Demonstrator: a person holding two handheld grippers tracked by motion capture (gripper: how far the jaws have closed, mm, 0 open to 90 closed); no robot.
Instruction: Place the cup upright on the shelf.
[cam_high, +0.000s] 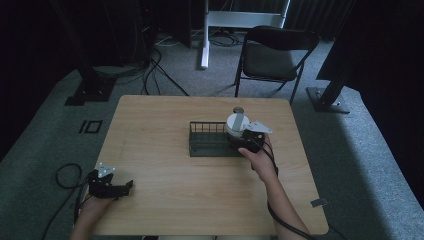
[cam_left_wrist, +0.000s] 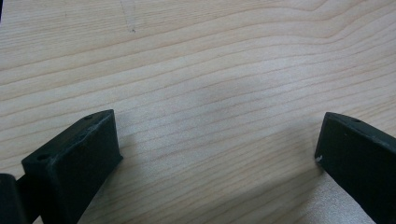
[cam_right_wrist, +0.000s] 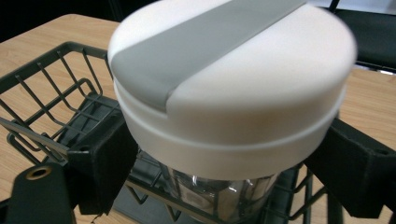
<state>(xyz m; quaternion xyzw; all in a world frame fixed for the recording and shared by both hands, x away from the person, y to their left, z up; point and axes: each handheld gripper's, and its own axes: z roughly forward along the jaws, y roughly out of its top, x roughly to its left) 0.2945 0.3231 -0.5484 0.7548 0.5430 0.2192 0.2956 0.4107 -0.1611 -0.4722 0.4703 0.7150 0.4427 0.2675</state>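
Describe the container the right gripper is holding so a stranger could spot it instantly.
On the wooden table, find the dark wire basket. At its right end the right gripper clamps a clear jar, marked by its white lid with a grey strap.

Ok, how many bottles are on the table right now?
1: a clear bottle with a white lid, held by the right gripper over the right end of the wire basket. No others visible.

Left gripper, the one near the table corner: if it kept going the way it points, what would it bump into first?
Probably just the bare wooden table. The left gripper is open and angled down at the wood, with nothing between its jaws.
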